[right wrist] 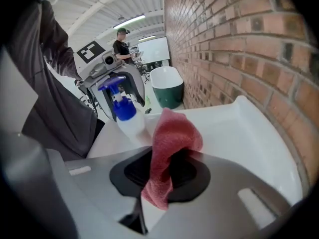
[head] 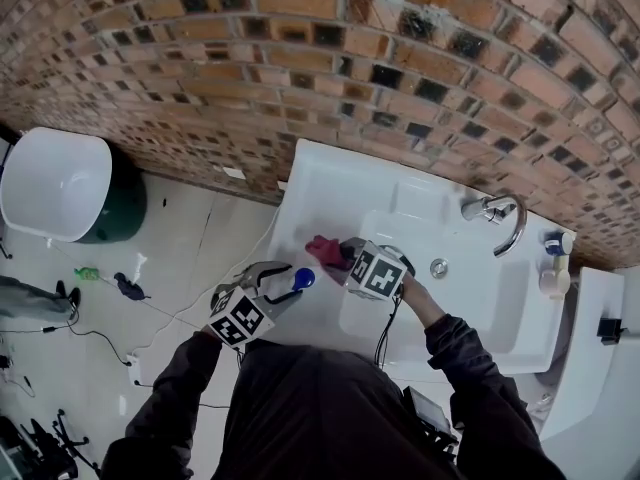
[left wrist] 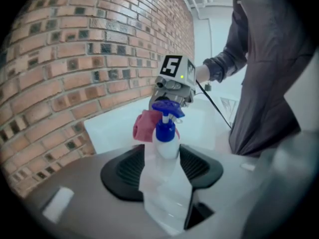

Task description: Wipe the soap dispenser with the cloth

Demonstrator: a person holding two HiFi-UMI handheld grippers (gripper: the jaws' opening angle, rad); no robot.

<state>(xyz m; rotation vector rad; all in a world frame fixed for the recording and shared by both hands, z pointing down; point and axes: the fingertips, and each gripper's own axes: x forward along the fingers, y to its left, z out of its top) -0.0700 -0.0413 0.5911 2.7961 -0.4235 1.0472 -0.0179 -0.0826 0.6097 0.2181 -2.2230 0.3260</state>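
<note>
The soap dispenser (head: 302, 279) is a clear-white bottle with a blue pump. It stands up between the jaws of my left gripper (head: 283, 286), held off the sink's left edge. In the left gripper view the bottle (left wrist: 164, 148) fills the gap of the left gripper (left wrist: 164, 172), both pads against its sides. My right gripper (head: 347, 255) is shut on a red cloth (head: 322, 249), which hangs bunched just beyond the pump, close to it. In the right gripper view the cloth (right wrist: 172, 148) rises out of the right gripper (right wrist: 167, 176), with the dispenser (right wrist: 124, 116) to its left.
A white sink (head: 330, 183) runs along a brick wall (head: 300, 58), with a chrome tap (head: 497, 213) and drain (head: 438, 268). Small bottles (head: 555, 266) stand at its right end. A white and green tub (head: 55, 183) and cables lie on the floor at left.
</note>
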